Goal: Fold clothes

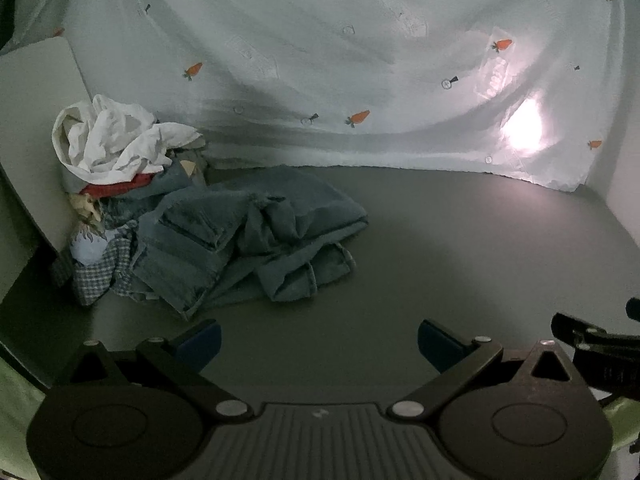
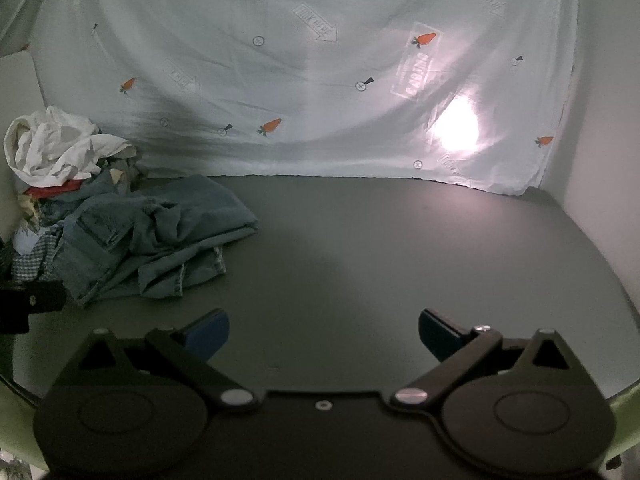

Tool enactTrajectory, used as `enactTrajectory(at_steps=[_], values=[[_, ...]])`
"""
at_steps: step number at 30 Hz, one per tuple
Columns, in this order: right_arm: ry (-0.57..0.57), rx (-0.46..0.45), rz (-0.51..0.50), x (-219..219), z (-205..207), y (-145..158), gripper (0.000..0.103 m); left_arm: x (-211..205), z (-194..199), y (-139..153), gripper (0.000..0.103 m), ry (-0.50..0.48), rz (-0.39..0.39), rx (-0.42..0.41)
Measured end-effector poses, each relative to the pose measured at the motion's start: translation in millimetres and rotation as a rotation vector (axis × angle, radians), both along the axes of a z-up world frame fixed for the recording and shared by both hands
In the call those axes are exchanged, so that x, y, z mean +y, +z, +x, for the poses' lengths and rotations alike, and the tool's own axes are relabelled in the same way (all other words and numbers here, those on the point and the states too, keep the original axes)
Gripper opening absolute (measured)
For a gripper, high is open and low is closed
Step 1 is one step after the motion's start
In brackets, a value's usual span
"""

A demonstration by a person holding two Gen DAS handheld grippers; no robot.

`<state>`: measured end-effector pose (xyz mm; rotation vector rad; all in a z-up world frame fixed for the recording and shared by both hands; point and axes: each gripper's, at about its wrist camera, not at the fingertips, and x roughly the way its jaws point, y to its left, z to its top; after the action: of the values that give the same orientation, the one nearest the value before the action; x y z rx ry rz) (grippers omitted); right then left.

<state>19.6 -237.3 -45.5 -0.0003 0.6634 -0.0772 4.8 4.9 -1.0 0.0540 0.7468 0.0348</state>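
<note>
Two handheld grippers hover low over a dark surface [image 2: 360, 240], both with blue-padded fingers spread wide apart and nothing between them. The left gripper [image 1: 319, 342] sits at the near edge of its own view, its blue fingertips [image 1: 202, 340] above bare surface; the right gripper [image 2: 324, 334] is posed the same way in its view, and part of its black body shows at the far right edge of the left wrist view. Ahead and to the left of both lies a crumpled pair of blue jeans [image 1: 248, 236], spread flat in loose folds with its hems toward the grippers, apart from either one. The jeans' far left side runs into a heap of clothes [image 1: 116, 184] piled in the back left corner, topped by a bunched white garment [image 1: 116, 140], with a strip of red cloth [image 1: 120, 188] under it and a checked fabric [image 1: 96, 268] at the heap's near foot. The heap leans against a pale upright panel [image 1: 36, 120] on the left. Behind everything hangs a white sheet [image 2: 280, 60] printed with small orange carrots, its lower edge meeting the back of the surface; a bright patch of light [image 2: 456, 128] glows through it on the right.
</note>
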Motion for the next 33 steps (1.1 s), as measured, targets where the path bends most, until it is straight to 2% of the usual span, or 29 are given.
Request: enactTrajectory(at_steps=[8,13,33], values=[[-0.002,0.001,-0.004,0,-1,5,0.102,-5,-2,0,0.103,-0.004,-0.014,0.008],[-0.007,-0.001,-0.006,0,-4,4,0.102,8,1,6,0.103,-0.012,-0.035,0.022],[-0.011,0.001,-0.005,-11,1,7,0.102,7,6,5,0.103,-0.01,-0.048,0.038]])
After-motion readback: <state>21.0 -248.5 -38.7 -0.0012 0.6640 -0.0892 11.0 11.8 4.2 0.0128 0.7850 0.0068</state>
